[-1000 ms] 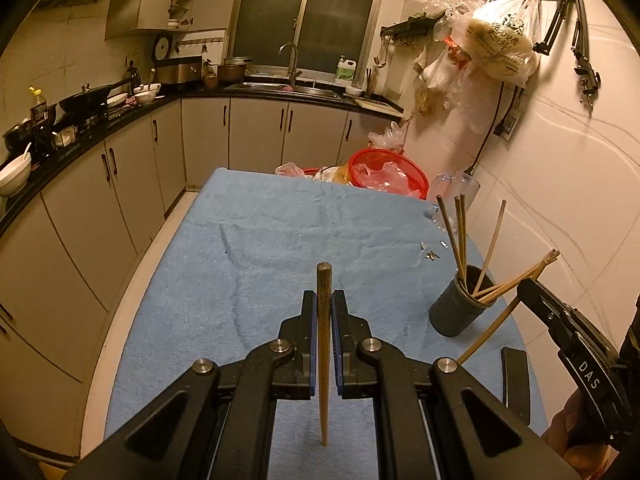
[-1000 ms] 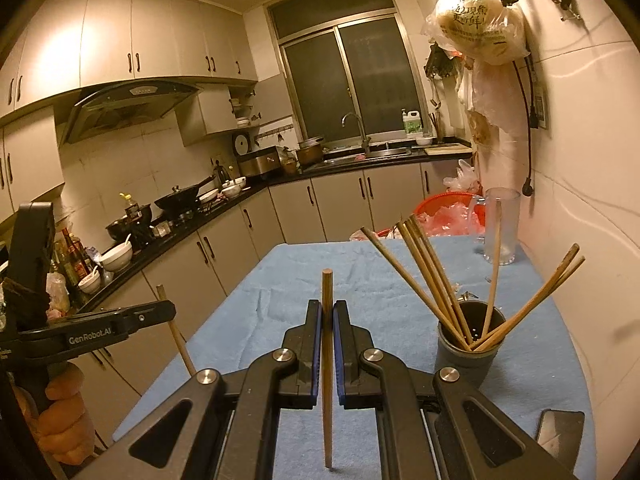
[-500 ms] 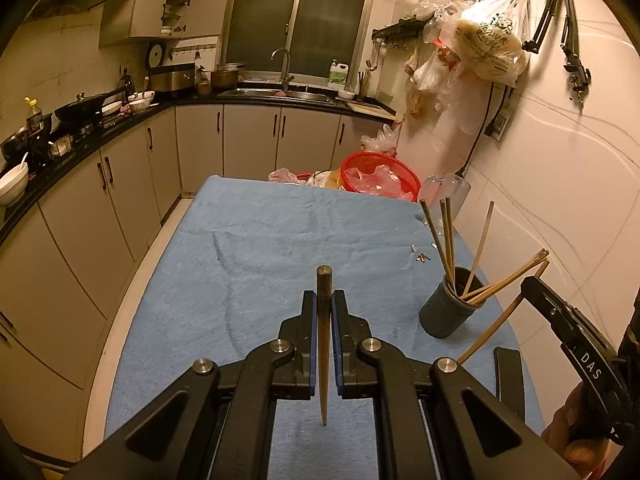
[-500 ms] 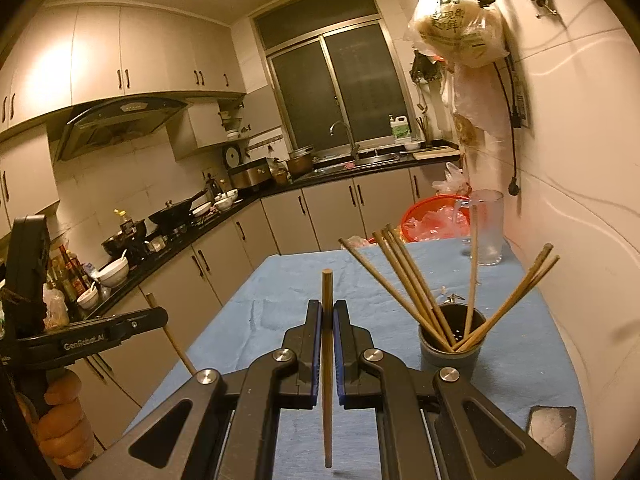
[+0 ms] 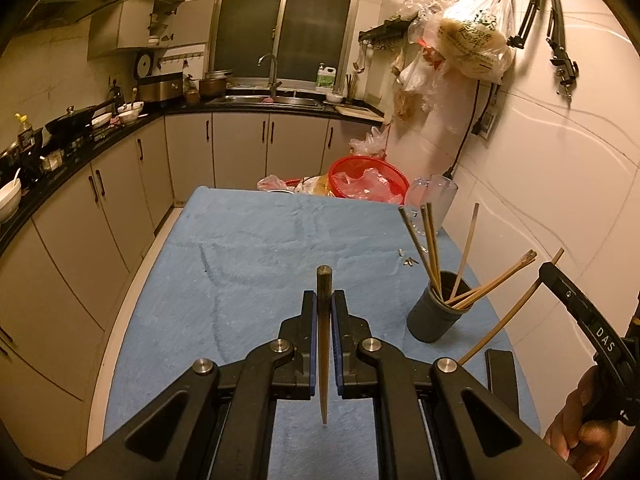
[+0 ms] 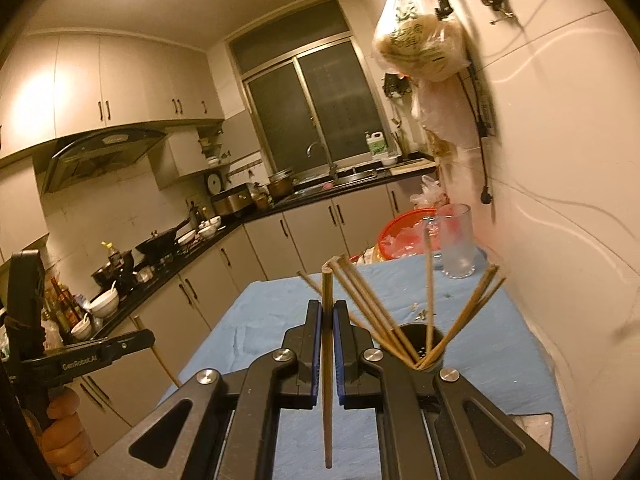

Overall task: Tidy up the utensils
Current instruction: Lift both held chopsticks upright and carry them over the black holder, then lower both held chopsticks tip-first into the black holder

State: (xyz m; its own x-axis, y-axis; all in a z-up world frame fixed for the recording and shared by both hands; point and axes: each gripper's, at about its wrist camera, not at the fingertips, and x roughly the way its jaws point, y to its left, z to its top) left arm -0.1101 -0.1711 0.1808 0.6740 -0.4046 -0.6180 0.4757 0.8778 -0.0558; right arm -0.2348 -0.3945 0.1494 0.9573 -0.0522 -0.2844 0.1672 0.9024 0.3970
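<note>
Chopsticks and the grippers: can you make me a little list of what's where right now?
left gripper: shut on one upright brown wooden chopstick
right gripper: shut on another upright wooden chopstick
dark round cup: stands on the blue cloth, near the right wall
in the cup: several wooden chopsticks, fanned out
clear plastic jug: behind the cup, by the wall
red basket: at the table's far end

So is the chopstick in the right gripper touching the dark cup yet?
Apart. The left wrist view shows the right gripper holding its chopstick in the air beside the dark cup, with blue cloth visible between them.
</note>
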